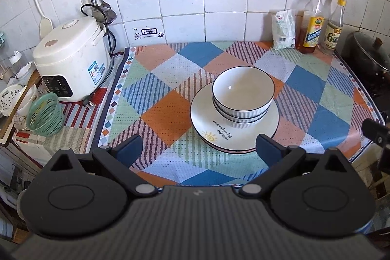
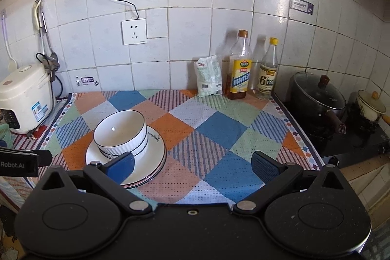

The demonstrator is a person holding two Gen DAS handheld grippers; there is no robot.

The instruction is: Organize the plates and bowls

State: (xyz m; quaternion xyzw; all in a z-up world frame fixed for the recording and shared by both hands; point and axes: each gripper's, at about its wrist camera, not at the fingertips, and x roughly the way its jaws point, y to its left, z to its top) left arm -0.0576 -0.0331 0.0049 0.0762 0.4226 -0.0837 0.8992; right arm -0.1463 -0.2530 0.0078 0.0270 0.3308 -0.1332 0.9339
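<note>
Bowls (image 1: 243,99), two nested, mouths up, sit on stacked plates (image 1: 234,124) mid-cloth (image 1: 160,79); round, so I log no long axis. Plate lettering reads toward the left wrist camera. Left gripper (image 1: 199,150) spread wide, nothing between its fingers. Right gripper (image 2: 193,163) likewise apart; its left finger (image 2: 120,166) covers the plates' near rim. Plate count unclear.
</note>
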